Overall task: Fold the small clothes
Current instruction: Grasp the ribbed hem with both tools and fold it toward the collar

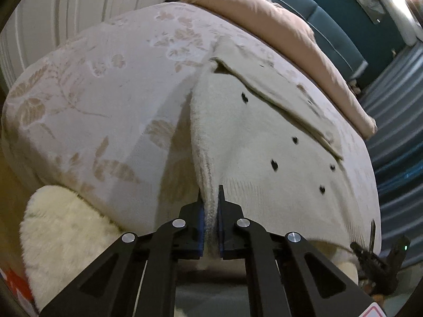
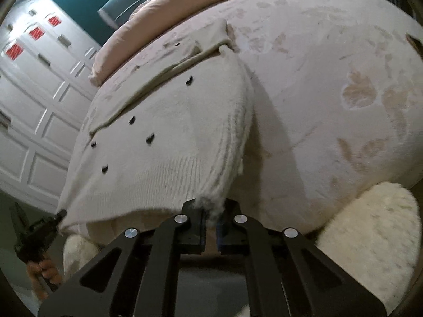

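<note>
Cream knit sweater [image 1: 264, 158] with small black heart marks lies on the bed [image 1: 105, 84], hem end toward me at the bed's near edge. Ribbed band along the hem, fuzzy side edges. Far part has a layer folded diagonally across it; what's under the fold is hidden.

My left gripper [image 1: 210, 198] is clamped on the hem corner at the sweater's left side edge; fabric sits bunched between the blue pads. My right gripper [image 2: 211, 211] is clamped on the opposite hem corner, a fuzzy tuft pinched between the jaws. Both corners are raised off the bedspread, and the hem between them sags over the bed's edge.

Each gripper shows in the other's view at the far hem corner; fingers of my left hand [image 2: 46, 269] wrap its handle.

Room: floral bedspread is bare on both sides of the sweater and beyond it up to a pink duvet [image 1: 277, 26] rolled along the far side. White fluffy rug [image 1: 66, 237] on the floor below the bed's near edge. White panelled wardrobe [image 2: 39, 92] stands well apart, past the left side of the bed.
</note>
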`<state>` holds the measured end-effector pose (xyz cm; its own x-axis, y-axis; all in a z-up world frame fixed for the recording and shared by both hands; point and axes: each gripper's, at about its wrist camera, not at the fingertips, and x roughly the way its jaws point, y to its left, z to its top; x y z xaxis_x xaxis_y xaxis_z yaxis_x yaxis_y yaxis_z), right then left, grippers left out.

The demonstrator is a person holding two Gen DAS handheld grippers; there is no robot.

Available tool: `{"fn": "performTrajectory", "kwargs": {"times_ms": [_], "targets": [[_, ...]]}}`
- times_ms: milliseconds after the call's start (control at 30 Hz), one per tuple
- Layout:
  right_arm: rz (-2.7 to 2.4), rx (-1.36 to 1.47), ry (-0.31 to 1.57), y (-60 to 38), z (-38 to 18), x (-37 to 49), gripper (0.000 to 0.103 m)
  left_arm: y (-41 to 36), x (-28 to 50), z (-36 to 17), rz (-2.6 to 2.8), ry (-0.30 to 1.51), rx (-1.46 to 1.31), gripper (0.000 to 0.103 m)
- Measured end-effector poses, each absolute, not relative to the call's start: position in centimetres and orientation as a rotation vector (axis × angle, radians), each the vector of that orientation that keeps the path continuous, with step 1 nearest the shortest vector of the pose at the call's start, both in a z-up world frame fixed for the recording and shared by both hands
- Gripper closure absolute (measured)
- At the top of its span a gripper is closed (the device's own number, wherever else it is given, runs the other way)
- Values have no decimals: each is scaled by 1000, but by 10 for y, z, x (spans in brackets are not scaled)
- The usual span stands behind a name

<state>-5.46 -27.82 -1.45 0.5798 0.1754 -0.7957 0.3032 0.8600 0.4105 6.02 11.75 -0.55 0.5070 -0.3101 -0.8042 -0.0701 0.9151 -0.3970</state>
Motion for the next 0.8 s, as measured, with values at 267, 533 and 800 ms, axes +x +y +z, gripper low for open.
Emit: {"fn": "performTrajectory", "kwargs": {"times_ms": [267,533,800], "targets": [[-2,343,1169,-271,6,-129,100,121,-21,11,-223,1184,-273,98],[58,342,1230,-264,44,-166,100,125,-56,50,-234,1223,-331,98],[-29,504,714,-333,117,-34,99,80,96,127,-322,800,-272,98]]}}
